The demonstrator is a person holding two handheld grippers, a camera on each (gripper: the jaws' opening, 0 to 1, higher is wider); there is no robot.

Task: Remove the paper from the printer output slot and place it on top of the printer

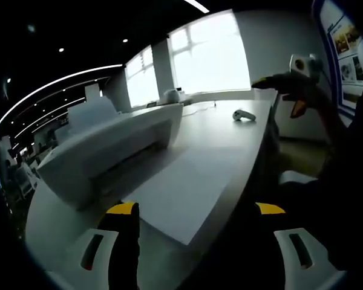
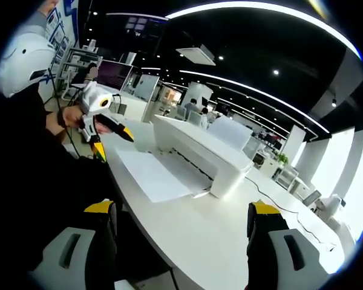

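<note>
I see a long white table (image 1: pixel 230 130) running toward bright windows (image 1: pixel 212 51) on the far wall. Overhead, the dark ceiling (image 2: pixel 260 42) carries curved light strips (image 2: pixel 254 9) and small spotlights. Desks and monitors (image 2: pixel 112 75) stand well beyond the table's edge.

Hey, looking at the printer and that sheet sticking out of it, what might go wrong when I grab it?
The paper lies flat on the table with its near corner close to the edge, so the fingers may crease it instead of getting under it. Its far end looks tucked in the printer slot, so a sideways pull might tear it. Both the left gripper and the right gripper are open and apart from the sheet.
</note>
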